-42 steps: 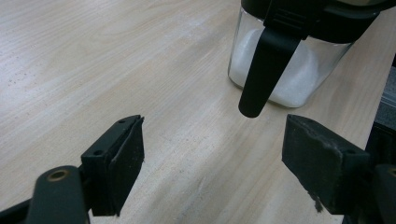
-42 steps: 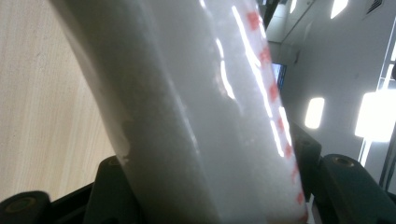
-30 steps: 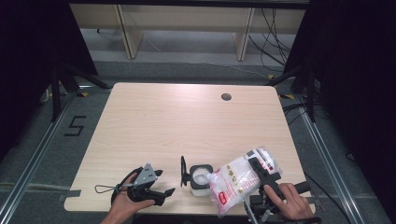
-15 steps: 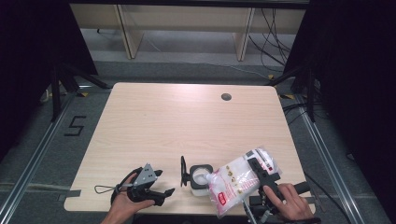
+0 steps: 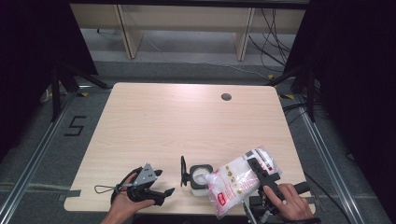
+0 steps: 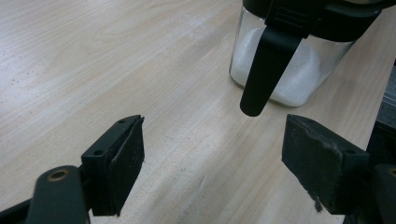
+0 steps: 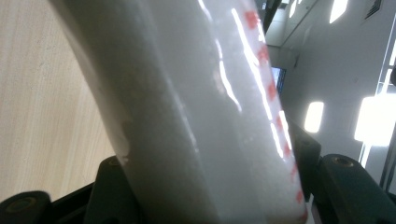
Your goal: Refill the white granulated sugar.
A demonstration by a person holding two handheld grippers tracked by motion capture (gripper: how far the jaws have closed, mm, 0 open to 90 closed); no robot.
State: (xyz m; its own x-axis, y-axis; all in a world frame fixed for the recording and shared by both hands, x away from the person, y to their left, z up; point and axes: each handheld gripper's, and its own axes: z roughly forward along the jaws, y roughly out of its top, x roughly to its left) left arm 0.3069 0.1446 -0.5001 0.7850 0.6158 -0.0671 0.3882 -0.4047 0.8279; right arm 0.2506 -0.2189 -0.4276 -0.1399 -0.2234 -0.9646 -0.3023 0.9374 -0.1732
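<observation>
Nothing moved, bag [image 5: 239,184] clamped in right tongs [image 5: 261,171]

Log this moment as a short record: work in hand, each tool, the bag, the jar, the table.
work: pouring white grains from bag into jar
right tool: shut on the bag, holding it tilted over the jar
left tool: open, nothing between its jaws, resting near the table's front edge
bag: clear plastic, red print, mouth at the jar's opening
jar: glass, black rim, lid flipped open, partly filled
table: light wood
</observation>
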